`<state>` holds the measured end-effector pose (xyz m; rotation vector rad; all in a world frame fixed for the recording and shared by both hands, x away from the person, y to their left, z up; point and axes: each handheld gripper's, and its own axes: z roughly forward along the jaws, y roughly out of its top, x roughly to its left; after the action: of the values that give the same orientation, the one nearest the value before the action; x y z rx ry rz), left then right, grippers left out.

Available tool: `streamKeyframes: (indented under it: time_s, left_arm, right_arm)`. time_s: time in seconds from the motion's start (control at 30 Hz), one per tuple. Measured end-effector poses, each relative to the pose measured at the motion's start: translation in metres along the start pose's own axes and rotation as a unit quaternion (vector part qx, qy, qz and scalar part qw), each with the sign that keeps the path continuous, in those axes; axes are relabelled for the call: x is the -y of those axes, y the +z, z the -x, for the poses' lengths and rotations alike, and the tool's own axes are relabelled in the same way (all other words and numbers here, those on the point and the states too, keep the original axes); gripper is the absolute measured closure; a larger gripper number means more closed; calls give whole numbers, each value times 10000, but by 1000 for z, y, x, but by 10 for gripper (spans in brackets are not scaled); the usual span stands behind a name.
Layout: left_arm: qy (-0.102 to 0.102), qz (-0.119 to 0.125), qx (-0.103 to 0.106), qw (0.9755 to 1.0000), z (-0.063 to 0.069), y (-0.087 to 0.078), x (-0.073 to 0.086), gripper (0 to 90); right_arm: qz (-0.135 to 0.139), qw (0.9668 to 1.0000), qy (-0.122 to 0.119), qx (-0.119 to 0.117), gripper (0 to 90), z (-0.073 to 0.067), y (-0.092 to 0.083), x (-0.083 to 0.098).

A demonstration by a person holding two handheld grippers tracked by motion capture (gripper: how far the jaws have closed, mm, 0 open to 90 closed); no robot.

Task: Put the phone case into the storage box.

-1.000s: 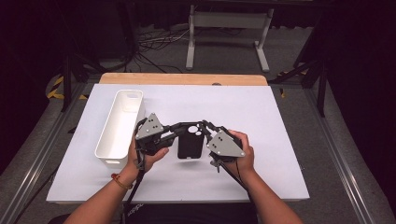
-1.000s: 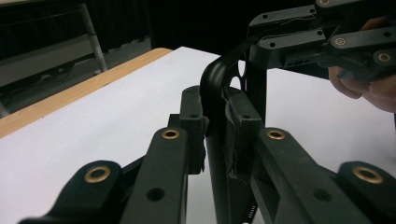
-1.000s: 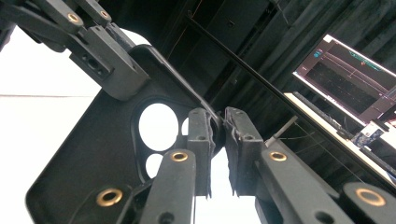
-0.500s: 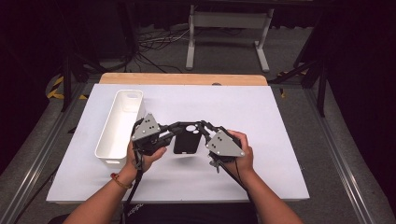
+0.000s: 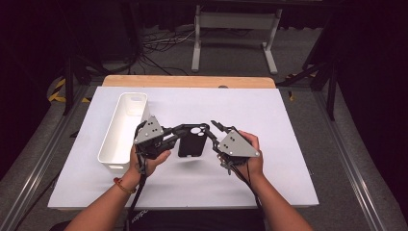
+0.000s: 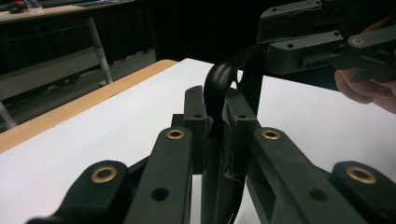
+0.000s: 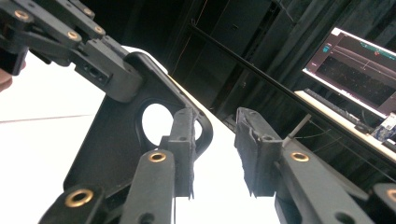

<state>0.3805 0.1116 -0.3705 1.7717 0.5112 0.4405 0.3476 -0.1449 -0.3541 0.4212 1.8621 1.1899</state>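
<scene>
A black phone case point(image 5: 192, 143) with a round camera hole hangs just above the white table point(image 5: 279, 120) at its middle. My left gripper point(image 5: 188, 129) comes in from the left and is shut on the case's top edge point(image 6: 219, 88); its pads point(image 6: 196, 116) pinch the rim. My right gripper point(image 5: 215, 126) is at the case's right side. Its jaws have just been opening and now stand apart point(image 7: 215, 140) with nothing between them. The case point(image 7: 112, 140) lies behind its left finger point(image 7: 182, 140). The left gripper point(image 7: 93, 56) holds the case's far corner.
A long white bin point(image 5: 122, 127) lies on the table just left of my left hand. A wooden strip point(image 5: 187, 81) runs along the far edge. A metal stand point(image 5: 235, 21) is on the floor beyond. A lit monitor point(image 7: 359, 56) is off to the side.
The right gripper's jaws have spread away from the case's edge. The case, in the left gripper, sits slightly higher in the high view. Both hands have hardly shifted.
</scene>
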Motion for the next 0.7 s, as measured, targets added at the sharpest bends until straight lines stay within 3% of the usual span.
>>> streamKeyframes:
  time_s: [0.2,0.33,0.43,0.63,0.7]
  left_arm:
    - [37,17,25,10000,-1,-1,-1,824]
    - [18,36,46,10000,-1,-3,-2,825]
    - [1,78,27,10000,-2,-4,-2,825]
    - [-42,92,45,9999,-2,-4,-2,825]
    - [4,126,30,9999,-1,-5,-3,825]
  right_arm:
    - [26,9999,110,-18,609,5,-4,-4]
    - [9,9991,417,-64,542,8,-5,-2]
    - [-63,9977,658,-141,505,7,-11,8]
    - [-134,9972,707,-193,451,7,-18,24]
    - [-158,9969,730,-227,391,8,-23,33]
